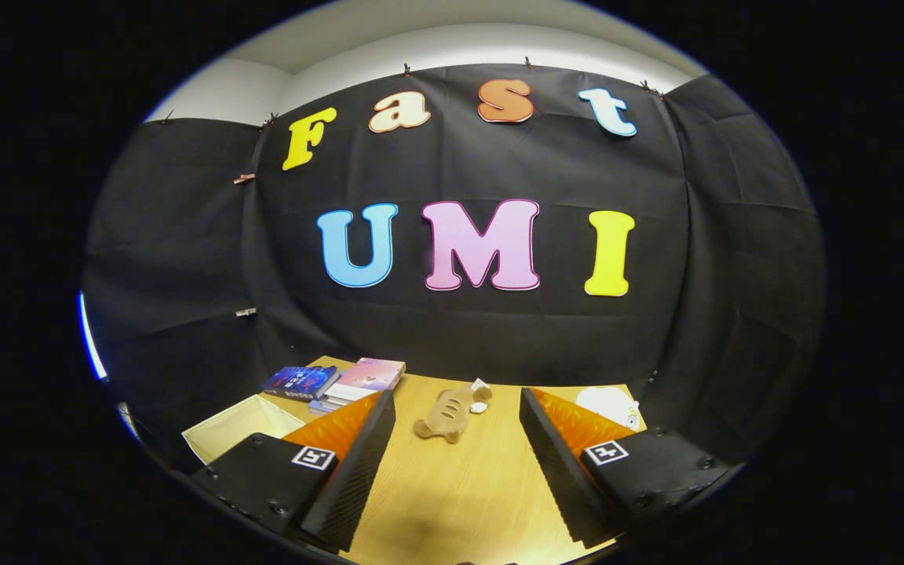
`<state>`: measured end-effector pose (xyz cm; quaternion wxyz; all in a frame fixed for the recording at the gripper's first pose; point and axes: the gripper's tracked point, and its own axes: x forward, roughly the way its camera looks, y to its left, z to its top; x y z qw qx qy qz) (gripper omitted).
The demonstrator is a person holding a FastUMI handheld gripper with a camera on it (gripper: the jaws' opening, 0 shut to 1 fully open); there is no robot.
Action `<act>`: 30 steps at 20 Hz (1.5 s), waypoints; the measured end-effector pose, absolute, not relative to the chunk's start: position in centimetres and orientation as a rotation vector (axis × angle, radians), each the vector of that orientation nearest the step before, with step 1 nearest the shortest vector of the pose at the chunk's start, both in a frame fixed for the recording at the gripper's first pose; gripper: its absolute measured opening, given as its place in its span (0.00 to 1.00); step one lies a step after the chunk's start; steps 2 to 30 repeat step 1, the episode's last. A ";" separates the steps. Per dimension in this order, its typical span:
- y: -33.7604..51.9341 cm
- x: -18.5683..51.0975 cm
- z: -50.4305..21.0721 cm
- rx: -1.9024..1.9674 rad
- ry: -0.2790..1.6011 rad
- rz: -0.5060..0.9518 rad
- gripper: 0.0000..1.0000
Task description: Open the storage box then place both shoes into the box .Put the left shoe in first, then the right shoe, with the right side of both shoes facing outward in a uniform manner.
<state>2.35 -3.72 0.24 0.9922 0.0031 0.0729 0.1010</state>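
My gripper (458, 463) is open, its two fingers spread wide over the wooden table (460, 502) with nothing between them. Beyond the fingers, near the table's back edge, lies a tan shoe (446, 416) on its side, with a small white piece (479, 407) at its far end. To the left of the left finger stands a cream box (232, 430), open on top; part of it is hidden behind the finger. Whether this is the storage box I cannot tell.
A stack of books (342, 384) lies at the back left of the table, behind the cream box. A white object (610, 404) sits at the back right, partly hidden by the right finger. The black cloth wall closes the table's far side.
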 end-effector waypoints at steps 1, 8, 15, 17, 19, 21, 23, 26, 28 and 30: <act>-3.8 2.5 0.0 -0.004 0.154 0.195 0.99; -3.8 2.5 0.0 -0.004 0.154 0.195 0.99; -3.8 2.5 0.0 -0.004 0.154 0.195 0.99; -3.8 2.5 0.0 -0.004 0.154 0.195 0.99; -3.8 2.5 0.0 -0.004 0.154 0.195 0.99; -3.8 2.5 0.0 -0.004 0.154 0.195 0.99; -3.8 2.5 0.0 -0.004 0.154 0.195 0.99; -3.8 2.5 0.0 -0.004 0.154 0.195 0.99; -3.8 2.5 0.0 -0.004 0.154 0.195 0.99; -3.8 2.5 0.0 -0.004 0.154 0.195 0.99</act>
